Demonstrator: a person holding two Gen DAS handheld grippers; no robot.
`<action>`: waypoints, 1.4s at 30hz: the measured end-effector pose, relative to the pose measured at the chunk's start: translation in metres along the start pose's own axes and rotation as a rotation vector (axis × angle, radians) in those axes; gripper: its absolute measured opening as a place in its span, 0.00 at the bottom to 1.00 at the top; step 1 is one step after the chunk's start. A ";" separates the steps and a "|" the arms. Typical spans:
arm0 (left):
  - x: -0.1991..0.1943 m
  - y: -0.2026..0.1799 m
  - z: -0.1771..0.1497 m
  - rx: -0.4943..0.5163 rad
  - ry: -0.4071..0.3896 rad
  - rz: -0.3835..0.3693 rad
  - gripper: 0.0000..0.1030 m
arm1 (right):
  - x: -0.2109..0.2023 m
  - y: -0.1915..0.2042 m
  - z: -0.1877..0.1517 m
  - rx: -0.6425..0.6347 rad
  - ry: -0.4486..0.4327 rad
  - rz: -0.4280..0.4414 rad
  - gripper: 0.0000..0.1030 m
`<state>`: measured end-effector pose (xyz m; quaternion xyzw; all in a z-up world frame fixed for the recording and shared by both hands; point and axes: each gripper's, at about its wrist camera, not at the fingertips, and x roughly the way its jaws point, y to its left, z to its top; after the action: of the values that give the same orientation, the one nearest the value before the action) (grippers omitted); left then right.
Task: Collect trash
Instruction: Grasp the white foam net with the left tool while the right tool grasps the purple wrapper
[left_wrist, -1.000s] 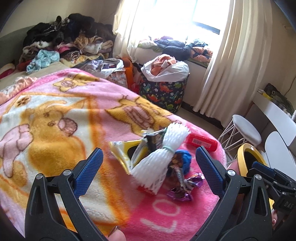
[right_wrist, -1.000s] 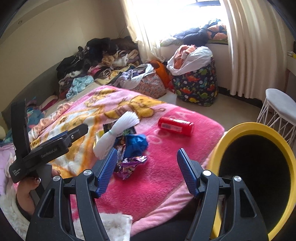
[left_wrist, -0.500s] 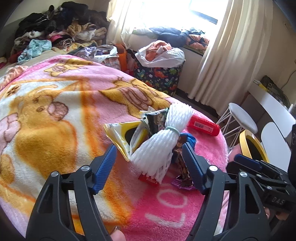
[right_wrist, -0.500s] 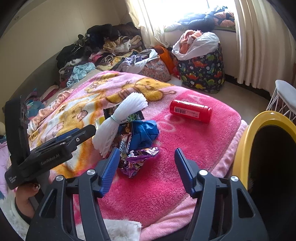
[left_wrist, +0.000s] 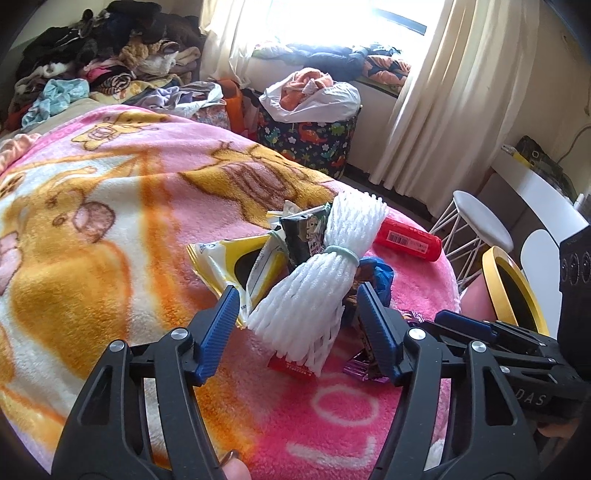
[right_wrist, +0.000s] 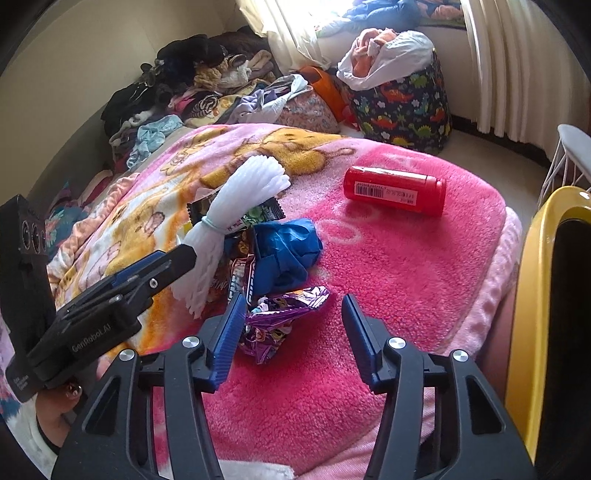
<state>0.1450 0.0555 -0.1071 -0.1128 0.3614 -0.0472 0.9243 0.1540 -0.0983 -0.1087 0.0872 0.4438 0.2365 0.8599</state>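
Hand-held grippers, left (left_wrist: 295, 317) and right (right_wrist: 291, 325), both agape (neither gripping anything) above wrappers (right_wrist: 280, 321).

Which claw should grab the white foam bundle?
Left. The left claw is open with the foam bundle right between its fingers. The right claw is open around the purple wrapper instead.

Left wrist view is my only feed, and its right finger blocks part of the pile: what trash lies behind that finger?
Observer: A crumpled purple wrapper lies on the pink blanket, touching the blue bag on the bag's near side.
Operator: Has the right gripper got it?
Observer: No. The right gripper is open. The wrapper sits between its fingers, close to the left one, not pinched.
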 end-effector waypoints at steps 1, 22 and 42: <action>0.001 0.000 0.000 0.002 0.002 -0.002 0.55 | 0.002 0.000 0.001 0.002 0.003 0.004 0.47; 0.012 -0.010 -0.007 0.046 0.056 0.020 0.28 | -0.007 -0.007 -0.006 0.038 -0.005 0.000 0.18; -0.025 -0.021 0.001 0.018 -0.007 -0.033 0.12 | -0.048 -0.008 -0.011 0.013 -0.088 0.007 0.10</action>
<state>0.1272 0.0400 -0.0844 -0.1108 0.3556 -0.0651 0.9257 0.1241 -0.1290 -0.0834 0.1048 0.4067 0.2326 0.8772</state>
